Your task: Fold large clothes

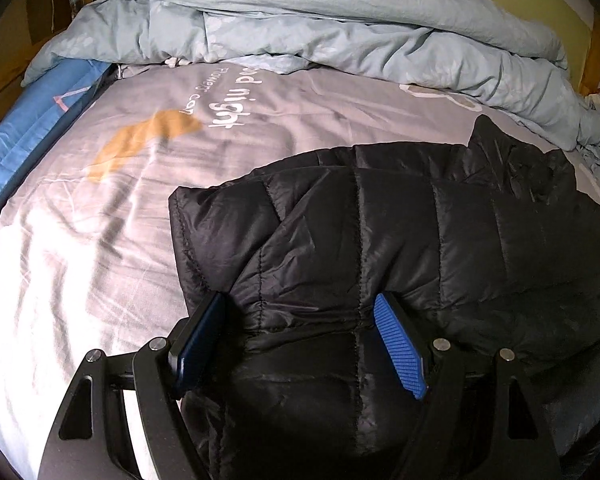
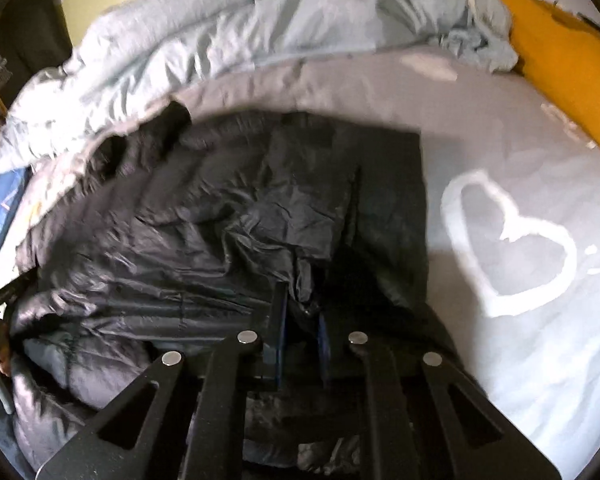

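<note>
I'm pinching the near edge of the black quilted puffer jacket (image 1: 380,232) lying on the grey printed bedsheet (image 1: 100,240).

My right gripper (image 2: 300,332) is clamping a thin fold; my left gripper (image 1: 300,312) is straddling the hem, jaws wide, gripping nothing. Slick fabric may be slipping free if I lift unevenly.

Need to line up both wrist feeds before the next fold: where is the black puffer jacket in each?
Left wrist: black puffer jacket fills the lower right, under the open left gripper.
Right wrist: it fills centre-left, pinched by the right gripper.
Shared landmark: crumpled light-blue duvet along the top.
</note>
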Motion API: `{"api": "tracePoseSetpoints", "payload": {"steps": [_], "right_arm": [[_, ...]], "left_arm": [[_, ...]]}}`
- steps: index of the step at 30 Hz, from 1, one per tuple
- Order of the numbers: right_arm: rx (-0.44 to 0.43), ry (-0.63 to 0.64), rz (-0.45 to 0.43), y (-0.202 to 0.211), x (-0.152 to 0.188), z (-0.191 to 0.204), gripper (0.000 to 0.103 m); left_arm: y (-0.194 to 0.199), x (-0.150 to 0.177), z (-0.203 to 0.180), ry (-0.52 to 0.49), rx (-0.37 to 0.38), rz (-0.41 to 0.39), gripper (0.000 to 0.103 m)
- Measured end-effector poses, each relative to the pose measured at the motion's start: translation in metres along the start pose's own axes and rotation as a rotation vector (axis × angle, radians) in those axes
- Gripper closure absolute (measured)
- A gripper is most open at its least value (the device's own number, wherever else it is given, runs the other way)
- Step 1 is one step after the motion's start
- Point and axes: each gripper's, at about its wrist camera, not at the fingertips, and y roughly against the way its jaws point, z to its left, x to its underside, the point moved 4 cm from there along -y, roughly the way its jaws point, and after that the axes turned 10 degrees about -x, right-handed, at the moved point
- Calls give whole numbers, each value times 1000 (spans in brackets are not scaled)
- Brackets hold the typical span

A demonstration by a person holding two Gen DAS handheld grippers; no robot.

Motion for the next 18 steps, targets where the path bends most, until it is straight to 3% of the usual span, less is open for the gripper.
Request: {"api": "tracePoseSetpoints", "payload": {"steps": [3, 5, 9, 12, 15, 18], "right_arm": [[8, -17, -13, 6, -2, -4, 89], [42, -23, -34, 14, -3, -6, 80], [132, 6, -161, 48, -8, 0, 49], [93, 38, -249, 73, -10, 16, 37], [9, 71, -305, 87, -10, 35, 25], [-6, 108, -281, 75, -11, 53, 20]], "left_arm": [[9, -2, 1, 4, 21, -38, 25], [25, -4, 2, 4, 47, -96, 25], [76, -6, 1, 3, 122, -257, 25], [104, -5, -3, -7, 153, -330, 25], [115, -3, -12, -41, 156, -338, 25], [109, 2, -20, -58, 165, -276, 25]]}}
